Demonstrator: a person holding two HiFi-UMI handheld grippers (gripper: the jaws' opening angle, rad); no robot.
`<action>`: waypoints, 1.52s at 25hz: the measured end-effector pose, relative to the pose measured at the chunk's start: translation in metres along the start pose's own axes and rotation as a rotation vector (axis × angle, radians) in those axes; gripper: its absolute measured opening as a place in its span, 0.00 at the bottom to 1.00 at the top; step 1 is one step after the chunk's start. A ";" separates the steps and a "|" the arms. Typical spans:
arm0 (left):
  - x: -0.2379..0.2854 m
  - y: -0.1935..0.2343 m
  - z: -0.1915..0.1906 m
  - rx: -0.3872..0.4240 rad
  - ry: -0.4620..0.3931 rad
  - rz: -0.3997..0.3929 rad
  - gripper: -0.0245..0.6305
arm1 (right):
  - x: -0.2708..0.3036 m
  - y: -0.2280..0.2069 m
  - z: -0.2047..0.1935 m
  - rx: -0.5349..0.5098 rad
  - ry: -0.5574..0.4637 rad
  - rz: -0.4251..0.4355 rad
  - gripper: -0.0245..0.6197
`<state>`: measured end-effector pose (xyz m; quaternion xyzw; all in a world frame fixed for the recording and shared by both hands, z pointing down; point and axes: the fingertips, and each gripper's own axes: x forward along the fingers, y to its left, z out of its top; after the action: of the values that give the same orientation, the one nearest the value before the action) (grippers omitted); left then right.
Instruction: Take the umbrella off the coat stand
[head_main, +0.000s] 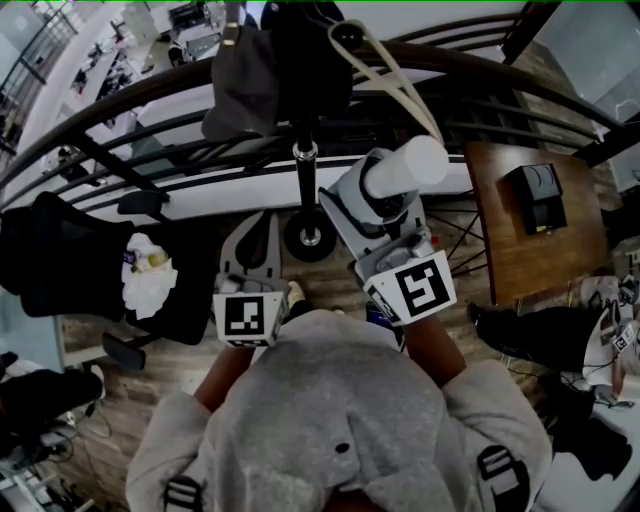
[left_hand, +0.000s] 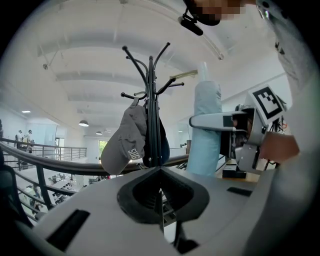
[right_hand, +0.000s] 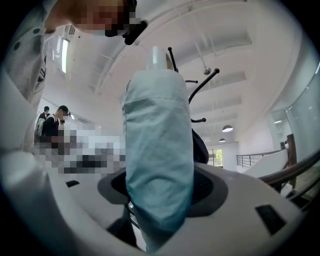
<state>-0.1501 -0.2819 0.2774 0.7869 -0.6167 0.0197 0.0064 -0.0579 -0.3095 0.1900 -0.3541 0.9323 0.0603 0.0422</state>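
Note:
The folded pale blue umbrella (head_main: 405, 165) stands upright between the jaws of my right gripper (head_main: 385, 195), which is shut on its lower part. In the right gripper view the umbrella (right_hand: 157, 150) fills the middle and hides the pads. It is just right of the black coat stand (head_main: 305, 150), apart from the pole. A beige strap (head_main: 390, 70) runs from the stand's top toward the umbrella's tip; whose it is I cannot tell. My left gripper (head_main: 250, 240) is shut and holds nothing, pointing at the coat stand (left_hand: 152, 100), with the umbrella (left_hand: 206, 130) to its right.
A grey cap (left_hand: 125, 145) and a dark bag (head_main: 310, 50) hang on the stand. A curved dark railing (head_main: 150, 95) runs behind it. A wooden table (head_main: 500, 250) with a black box (head_main: 535, 195) stands right, a black chair (head_main: 90, 260) left.

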 end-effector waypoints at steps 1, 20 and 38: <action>-0.002 0.000 -0.001 0.002 -0.004 0.000 0.06 | 0.001 0.001 0.003 0.006 -0.010 -0.001 0.47; 0.001 -0.027 -0.008 0.012 0.017 -0.037 0.06 | -0.067 -0.030 -0.040 0.030 0.124 -0.101 0.47; -0.039 -0.083 -0.042 0.038 0.105 0.003 0.06 | -0.162 -0.043 -0.069 0.091 0.184 -0.152 0.47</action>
<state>-0.0800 -0.2232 0.3187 0.7837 -0.6164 0.0729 0.0237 0.0888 -0.2446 0.2744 -0.4256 0.9044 -0.0182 -0.0231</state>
